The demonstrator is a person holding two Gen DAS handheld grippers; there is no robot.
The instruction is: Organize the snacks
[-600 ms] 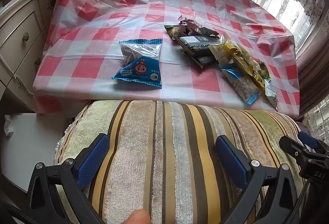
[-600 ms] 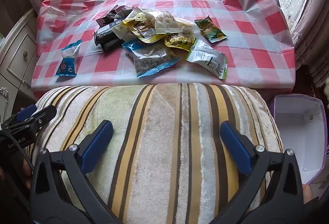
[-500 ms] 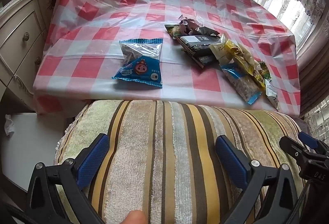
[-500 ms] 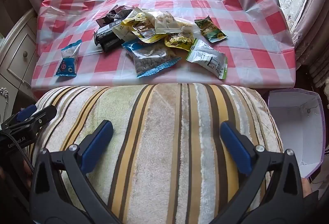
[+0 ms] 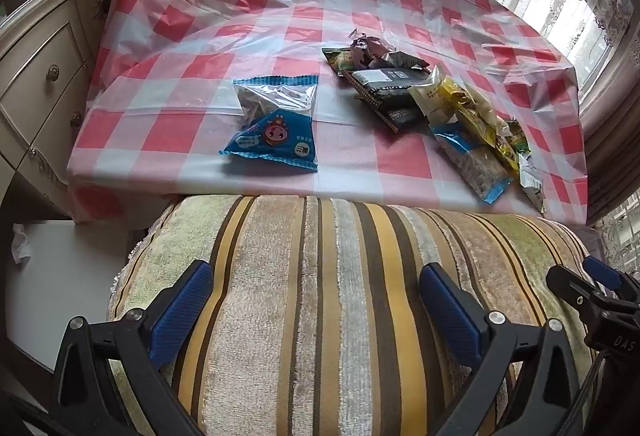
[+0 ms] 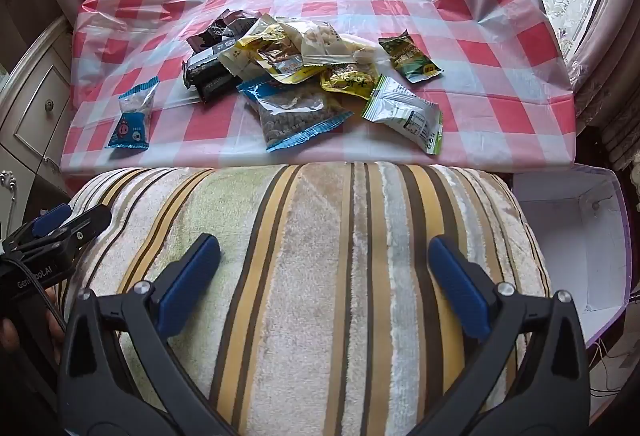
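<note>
Right wrist view, right gripper point(image 6: 324, 276) spread wide, snack pile point(image 6: 296, 76) well ahead, apparently untouched

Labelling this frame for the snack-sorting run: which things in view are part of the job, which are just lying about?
Part of the job:
- blue-and-clear snack packet lying alone
- heap of mixed foil snack packets
- green-and-white snack packet
- open white box with purple rim, likely
- left hand-held gripper, right hand-held gripper, both open

Lying about:
- striped plush cushion
- cream drawer cabinet
- crumpled white paper
</note>
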